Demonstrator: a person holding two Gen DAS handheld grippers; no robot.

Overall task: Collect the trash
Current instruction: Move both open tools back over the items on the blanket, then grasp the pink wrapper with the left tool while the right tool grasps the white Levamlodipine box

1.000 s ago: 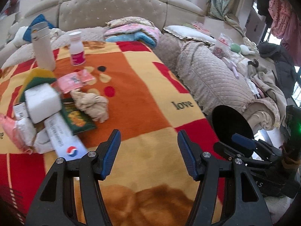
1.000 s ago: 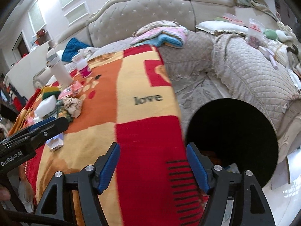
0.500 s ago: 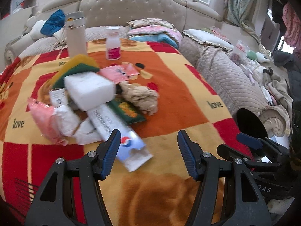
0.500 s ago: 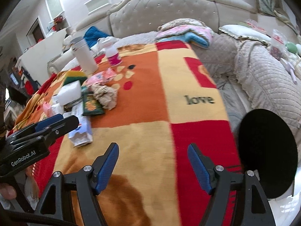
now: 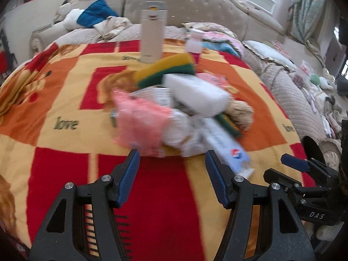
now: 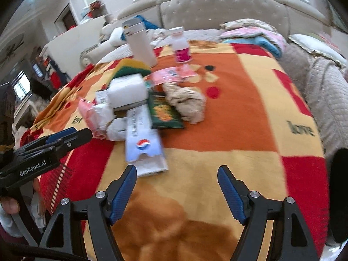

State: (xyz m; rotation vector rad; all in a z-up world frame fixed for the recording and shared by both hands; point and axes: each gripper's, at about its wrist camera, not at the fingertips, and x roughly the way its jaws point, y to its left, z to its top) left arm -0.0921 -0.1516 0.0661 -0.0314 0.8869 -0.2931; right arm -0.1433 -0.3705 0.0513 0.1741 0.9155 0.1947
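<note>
Left wrist: 2 claws (image 5: 171, 165), 1 flask (image 5: 151, 32)

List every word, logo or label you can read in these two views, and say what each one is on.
"love": woven into the blanket, in several places.
"GenRobot.AI": on the body of the left tongs.
"DAS": on the body of the right tongs.
Round red, white and blue logo, no readable word: on the white paper wrapper.
Print on the wrapper, the green packet, the small bottle and the pink packets: too blurred to read.
</note>
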